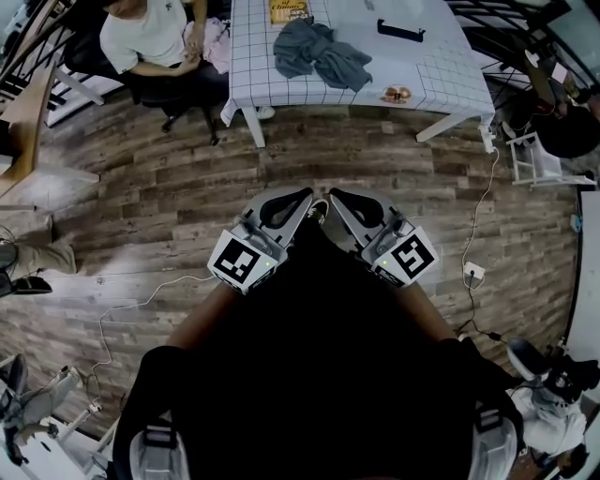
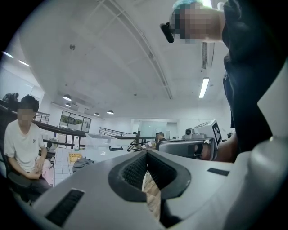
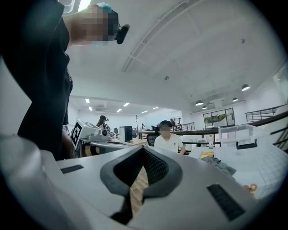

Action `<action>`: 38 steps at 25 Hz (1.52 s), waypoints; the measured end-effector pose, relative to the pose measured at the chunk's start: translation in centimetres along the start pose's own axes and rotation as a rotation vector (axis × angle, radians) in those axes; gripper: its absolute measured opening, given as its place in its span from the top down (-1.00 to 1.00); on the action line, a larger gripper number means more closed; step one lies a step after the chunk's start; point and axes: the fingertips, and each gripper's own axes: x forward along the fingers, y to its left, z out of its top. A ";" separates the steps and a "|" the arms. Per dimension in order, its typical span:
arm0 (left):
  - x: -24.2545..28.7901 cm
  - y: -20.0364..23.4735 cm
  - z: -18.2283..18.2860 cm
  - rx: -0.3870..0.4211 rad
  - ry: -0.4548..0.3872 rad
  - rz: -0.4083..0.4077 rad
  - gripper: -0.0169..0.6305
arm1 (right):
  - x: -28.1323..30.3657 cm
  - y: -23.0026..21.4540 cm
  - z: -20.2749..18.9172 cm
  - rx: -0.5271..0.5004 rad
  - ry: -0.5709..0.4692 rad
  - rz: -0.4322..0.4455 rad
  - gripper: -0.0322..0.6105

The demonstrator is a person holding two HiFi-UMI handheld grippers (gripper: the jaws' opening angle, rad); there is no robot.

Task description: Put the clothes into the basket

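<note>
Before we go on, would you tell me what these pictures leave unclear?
Yellow item: cut off by the head view's top edge.
Small object on the table edge: too small in the head view to identify.
Grey clothes: bunched, so the number of pieces is unclear.
Basket: not clearly seen in any view.

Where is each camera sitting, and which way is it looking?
Head view: on the person's head, looking steeply down at the floor. It shows their dark shirt, the left hand-held gripper and the right hand-held gripper.
Left gripper view: on the left hand-held gripper, looking level along its shut jaws toward the table; shirt at right.
Right gripper view: on the right hand-held gripper, facing the same way; jaws shut, shirt at left.
Shared: all three show the grey clothes and a seated person.
</note>
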 end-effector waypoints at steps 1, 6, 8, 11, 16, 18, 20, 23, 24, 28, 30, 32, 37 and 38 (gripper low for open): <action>0.4 0.5 0.1 0.003 0.001 0.004 0.94 | 0.4 -0.5 0.0 0.000 -0.003 0.003 0.85; 2.6 2.7 0.9 0.019 0.018 -0.010 0.94 | 2.5 -3.6 0.0 0.014 -0.005 0.029 0.85; 3.6 3.7 1.1 0.032 0.025 -0.014 0.94 | 3.5 -4.9 -0.1 0.015 -0.005 0.045 0.85; 4.9 5.4 1.8 0.037 0.025 -0.001 0.94 | 5.0 -7.0 0.2 0.017 -0.014 0.059 0.85; 7.2 8.5 3.1 0.043 0.027 0.022 0.94 | 7.2 -10.6 0.8 0.006 -0.008 0.070 0.85; 8.2 9.7 3.5 0.046 0.022 0.031 0.94 | 7.7 -11.8 1.2 0.010 -0.024 0.070 0.85; 9.2 10.6 3.7 0.049 0.020 0.039 0.94 | 8.1 -12.9 1.3 0.016 -0.023 0.073 0.85; 10.7 11.8 3.8 0.054 0.023 0.049 0.94 | 8.5 -14.6 1.1 0.030 -0.009 0.069 0.85; 11.3 12.2 3.8 0.051 0.026 0.053 0.94 | 8.6 -15.2 1.2 0.024 -0.022 0.074 0.85; 13.8 13.7 3.6 0.045 0.042 0.063 0.94 | 8.8 -17.8 0.9 0.032 -0.022 0.068 0.85; 15.2 14.2 3.6 0.048 0.047 0.058 0.94 | 8.8 -19.2 0.7 0.042 -0.017 0.058 0.85; 16.7 14.7 3.8 0.050 0.046 0.056 0.94 | 8.7 -20.6 0.4 0.067 0.006 0.047 0.85; 20.1 16.2 4.4 0.040 0.038 0.067 0.94 | 8.9 -23.8 0.4 0.079 0.011 0.042 0.85; 20.6 16.5 4.4 0.036 0.039 0.068 0.94 | 8.9 -24.3 0.3 0.081 0.013 0.042 0.85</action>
